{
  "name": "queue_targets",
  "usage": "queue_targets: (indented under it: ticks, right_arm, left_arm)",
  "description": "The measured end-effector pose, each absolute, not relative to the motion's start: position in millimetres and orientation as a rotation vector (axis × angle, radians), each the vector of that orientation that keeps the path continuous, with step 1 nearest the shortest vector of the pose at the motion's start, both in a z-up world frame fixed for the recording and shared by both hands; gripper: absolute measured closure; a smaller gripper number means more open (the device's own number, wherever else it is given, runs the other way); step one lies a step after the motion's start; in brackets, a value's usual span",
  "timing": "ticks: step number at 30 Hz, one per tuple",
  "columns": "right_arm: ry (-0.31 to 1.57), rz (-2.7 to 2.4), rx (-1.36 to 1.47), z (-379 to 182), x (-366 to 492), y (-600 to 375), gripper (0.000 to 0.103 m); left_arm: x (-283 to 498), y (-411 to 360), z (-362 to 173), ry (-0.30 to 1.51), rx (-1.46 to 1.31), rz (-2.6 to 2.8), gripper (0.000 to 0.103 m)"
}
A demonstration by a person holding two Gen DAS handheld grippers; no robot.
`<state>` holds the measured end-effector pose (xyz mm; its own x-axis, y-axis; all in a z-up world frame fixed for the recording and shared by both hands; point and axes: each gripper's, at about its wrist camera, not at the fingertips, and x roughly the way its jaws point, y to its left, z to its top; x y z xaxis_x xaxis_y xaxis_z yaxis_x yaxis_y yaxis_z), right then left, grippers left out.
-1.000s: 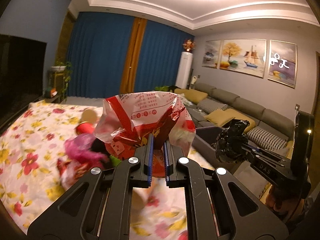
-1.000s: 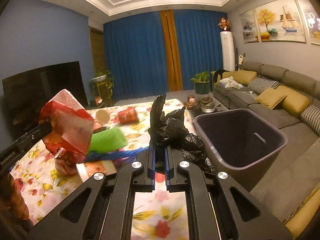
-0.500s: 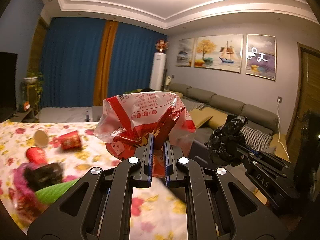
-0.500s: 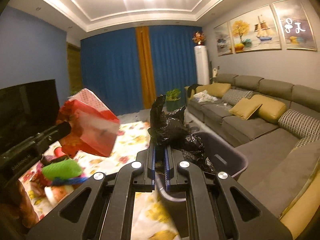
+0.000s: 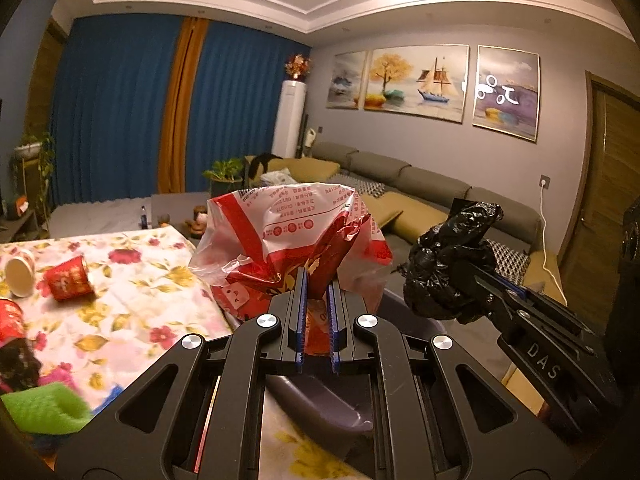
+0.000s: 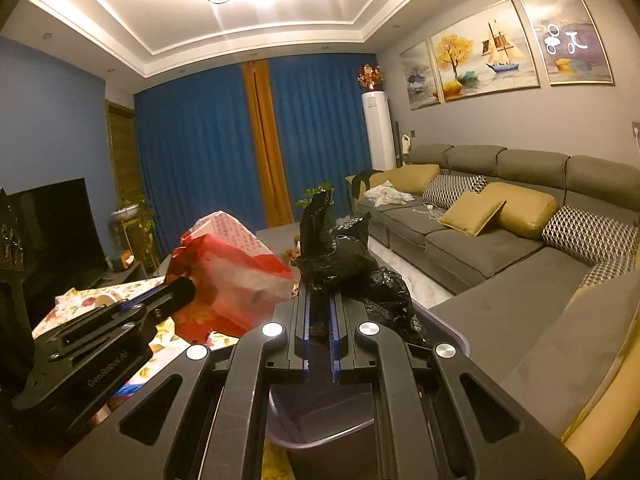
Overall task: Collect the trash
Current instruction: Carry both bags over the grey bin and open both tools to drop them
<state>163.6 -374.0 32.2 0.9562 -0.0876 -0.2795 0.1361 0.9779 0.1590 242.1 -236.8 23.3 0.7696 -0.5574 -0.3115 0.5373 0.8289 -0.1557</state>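
The left gripper (image 5: 316, 296) is closed on a crumpled red and white snack bag (image 5: 292, 240), its blue-lined fingers (image 5: 301, 312) pinching the bag's lower edge so that the bag stands up above them. The right gripper (image 6: 320, 320) is likewise clamped on a scrunched black plastic bag (image 6: 340, 264), part of which trails down to the right of its fingers. Both bags are held in the air above the grey bin (image 6: 320, 416), whose open mouth shows below the two grippers (the bin stands just beside the table). On the floral tablecloth (image 5: 132, 300), left of the bin, lie a red paper cup (image 5: 68, 280) on its side, a white cup (image 5: 18, 274) next to it and a green sponge (image 5: 44, 408) nearer the camera. A grey sofa (image 6: 500, 240) with yellow cushions runs along the wall to the right of the bin.
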Motion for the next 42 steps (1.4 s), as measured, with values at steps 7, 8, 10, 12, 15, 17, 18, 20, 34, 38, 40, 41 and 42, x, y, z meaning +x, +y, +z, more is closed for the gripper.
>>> queue_targets:
  ticks: [7,8,10,12,15,17,18,20,34,38,40,41,42]
  right_arm:
    - [0.264,-0.133,0.183,33,173,-380,0.094]
    - [0.263,-0.134,0.183,33,174,-380,0.093]
    - [0.258,-0.137,0.183,33,175,-380,0.093]
    - [0.255,-0.133,0.187,31,177,-378,0.092]
    - [0.257,-0.124,0.192,27,176,-374,0.091]
    - [0.252,-0.124,0.191,27,178,-374,0.086]
    - [0.250,-0.124,0.190,28,178,-375,0.081]
    - [0.245,-0.130,0.189,27,178,-374,0.078]
    - [0.234,-0.158,0.219,35,167,-380,0.051]
    - [0.221,-0.162,0.209,37,154,-372,0.039]
    - [0.210,-0.162,0.199,39,147,-366,0.035]
    - [0.208,-0.161,0.196,39,144,-364,0.032]
    - [0.202,-0.158,0.191,40,140,-360,0.030]
  left_arm:
    - [266,-253,9,0.378,-0.055,-0.609,0.094]
    - [269,-253,8,0.382,-0.055,-0.609,0.094]
    - [272,-254,5,0.387,-0.058,-0.613,0.094]
    - [277,-255,3,0.396,-0.062,-0.613,0.094]
    - [283,-259,0,0.407,-0.066,-0.617,0.094]
    - [284,-262,-1,0.410,-0.064,-0.620,0.094]
    - [286,-262,-3,0.412,-0.062,-0.620,0.094]
    - [286,-265,-2,0.420,-0.063,-0.628,0.093]
    - [286,-237,-5,0.418,-0.106,-0.544,0.030]
    - [273,-219,-2,0.408,-0.115,-0.502,0.019]
    - [263,-209,0,0.407,-0.111,-0.476,0.016]
    - [259,-204,0,0.407,-0.109,-0.461,0.015]
    - [252,-197,1,0.405,-0.106,-0.445,0.014]
